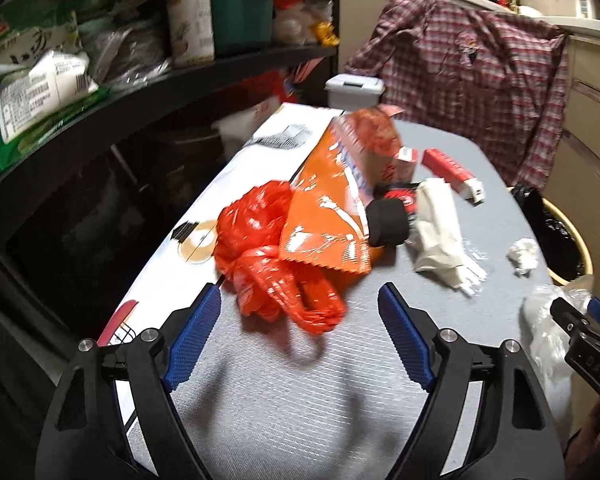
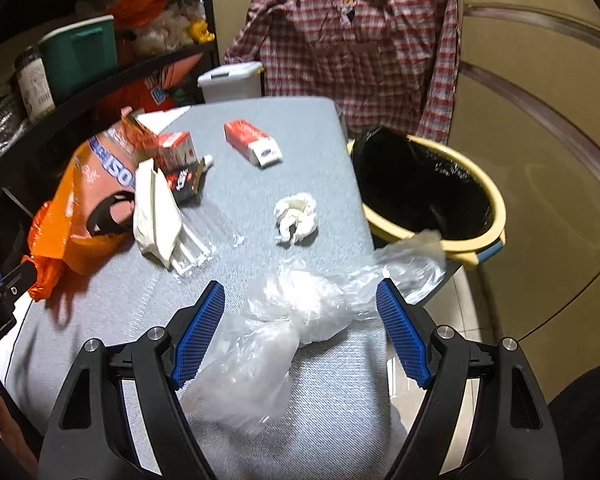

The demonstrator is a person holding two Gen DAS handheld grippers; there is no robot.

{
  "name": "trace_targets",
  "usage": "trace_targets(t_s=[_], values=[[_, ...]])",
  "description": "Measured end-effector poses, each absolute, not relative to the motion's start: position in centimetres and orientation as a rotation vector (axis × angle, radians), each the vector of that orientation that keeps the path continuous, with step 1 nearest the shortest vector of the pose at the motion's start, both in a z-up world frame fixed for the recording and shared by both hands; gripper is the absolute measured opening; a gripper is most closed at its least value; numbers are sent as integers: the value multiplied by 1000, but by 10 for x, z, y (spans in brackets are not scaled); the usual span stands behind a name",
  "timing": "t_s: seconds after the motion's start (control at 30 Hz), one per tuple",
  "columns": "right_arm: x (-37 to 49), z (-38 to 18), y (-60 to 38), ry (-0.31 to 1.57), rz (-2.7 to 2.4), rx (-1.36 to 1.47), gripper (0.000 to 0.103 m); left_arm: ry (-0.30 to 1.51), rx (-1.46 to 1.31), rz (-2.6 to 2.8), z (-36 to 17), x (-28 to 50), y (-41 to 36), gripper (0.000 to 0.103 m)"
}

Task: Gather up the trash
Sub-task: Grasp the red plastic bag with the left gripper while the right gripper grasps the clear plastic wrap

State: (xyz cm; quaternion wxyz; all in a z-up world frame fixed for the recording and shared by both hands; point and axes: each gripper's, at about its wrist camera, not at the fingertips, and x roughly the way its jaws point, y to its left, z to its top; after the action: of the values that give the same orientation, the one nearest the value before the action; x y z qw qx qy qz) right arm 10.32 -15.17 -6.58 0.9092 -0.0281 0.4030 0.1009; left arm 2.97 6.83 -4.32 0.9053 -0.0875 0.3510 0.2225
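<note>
both grippers gape wide and empty, so we should close the left gripper (image 1: 300, 294) on the red bag (image 1: 276, 256) and the right gripper (image 2: 300, 292) low on the clear bag (image 2: 292, 312).

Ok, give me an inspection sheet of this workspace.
Surface: grey table, littered.
Job's things: red plastic bag, orange snack bag, clear plastic bag, crumpled tissue, red-and-white box; lined yellow bin beside the table.
Clutter: white paper wrapper, small cartons.
Grippers: left gripper open by the red bag; right gripper open around the clear bag.
Cables: nothing seen.
Surroundings: plaid shirt, stocked shelves.
</note>
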Motion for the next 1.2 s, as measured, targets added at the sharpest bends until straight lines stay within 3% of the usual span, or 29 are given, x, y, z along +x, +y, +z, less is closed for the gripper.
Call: trace_targets(t_s=[0.17,0.27,0.37,0.43,0.63,1.2], values=[[109,-76,-147,857,209,-79,75,743,-173,491,-50,38,76,73],[112,-81,-146,866,211,-86,71,772,-187,508,-57,41,82,64],[112,-83,-144,861,217,-101,69,796,-216,508,-62,44,89,47],[112,-84,-142,861,222,-104,63,809,-222,504,-64,45,90,29],[111,-84,-140,848,235,-113,53,831,-219,513,-66,45,92,10],[65,-39,-141,674,288,-136,51,646,-218,550,-18,3,95,6]])
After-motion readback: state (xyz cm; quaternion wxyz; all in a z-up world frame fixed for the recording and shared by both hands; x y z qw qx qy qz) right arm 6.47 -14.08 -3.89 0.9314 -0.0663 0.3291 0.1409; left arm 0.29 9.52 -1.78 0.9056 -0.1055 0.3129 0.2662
